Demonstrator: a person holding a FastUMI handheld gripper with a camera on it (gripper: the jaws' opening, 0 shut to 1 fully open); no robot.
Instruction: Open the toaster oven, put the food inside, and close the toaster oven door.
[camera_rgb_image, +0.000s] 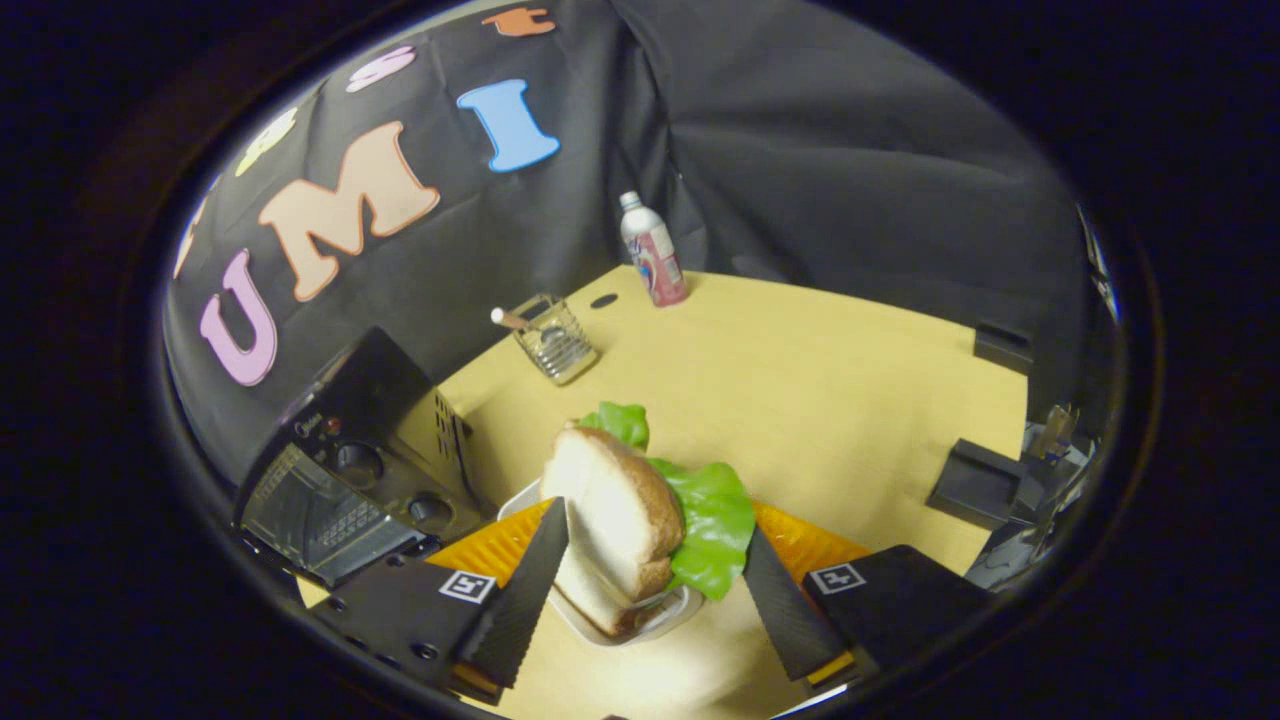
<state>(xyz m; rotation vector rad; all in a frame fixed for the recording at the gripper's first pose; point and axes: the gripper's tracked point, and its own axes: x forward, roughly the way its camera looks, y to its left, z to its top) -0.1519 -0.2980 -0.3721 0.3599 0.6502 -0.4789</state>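
Observation:
A sandwich (610, 510) of white bread with green lettuce (715, 520) stands on edge over a small white tray (655, 622). My gripper (655, 525) is closed around it: one finger lies against the bread face, the other against the lettuce side. The black toaster oven (370, 440) sits on the table beside that bread-side finger, with its glass door (310, 515) and two knobs facing me. A wire rack shows through the glass. I cannot tell whether the door is open.
The wooden table (800, 380) stretches beyond the sandwich. A wire holder (555, 340) with a stick in it and a pink-labelled bottle (655, 255) stand near the back wall. Dark blocks (975, 480) rest at the table's far side edge.

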